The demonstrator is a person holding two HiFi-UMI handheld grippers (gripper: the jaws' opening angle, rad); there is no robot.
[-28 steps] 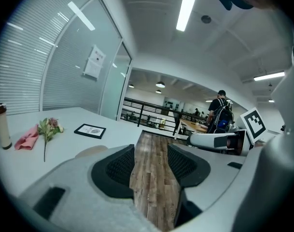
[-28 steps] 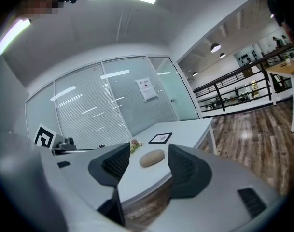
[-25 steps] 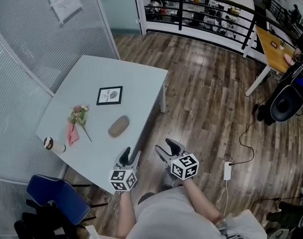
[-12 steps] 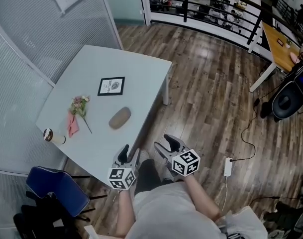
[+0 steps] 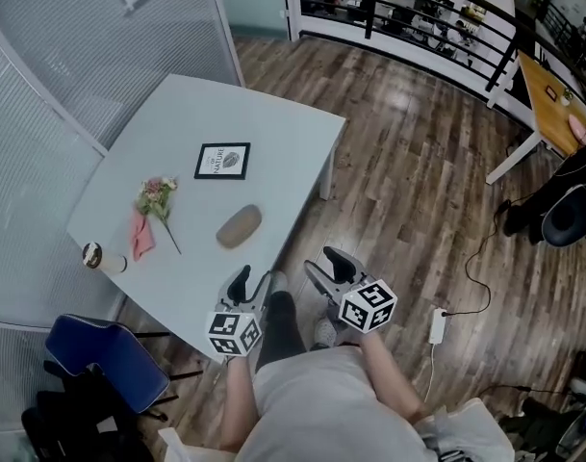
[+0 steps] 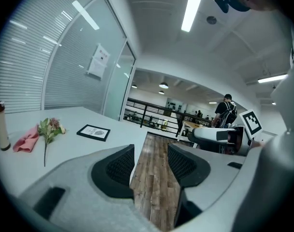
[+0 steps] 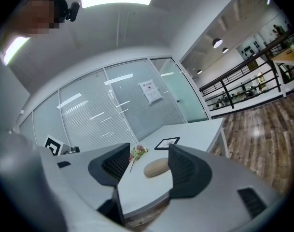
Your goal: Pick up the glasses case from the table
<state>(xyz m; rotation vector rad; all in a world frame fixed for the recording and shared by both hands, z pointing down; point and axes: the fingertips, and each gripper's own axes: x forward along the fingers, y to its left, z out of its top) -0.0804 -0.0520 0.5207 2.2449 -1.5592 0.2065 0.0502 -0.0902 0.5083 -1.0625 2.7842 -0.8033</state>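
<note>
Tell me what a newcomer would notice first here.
The pale table stands out against the dark wood floor, with a tan glasses case near its front edge, beside a flower and a framed picture. The left gripper and right gripper hover open and empty by that edge.

A person in a pale grey short-sleeved top [image 5: 321, 407] and dark trousers [image 5: 278, 320]; the left tongs [image 5: 251, 283] and the right tongs [image 5: 322, 263] are grey with black ribbed pads [image 6: 119, 166] (each bears a white cube [image 5: 369, 306] of black square markers)
</note>
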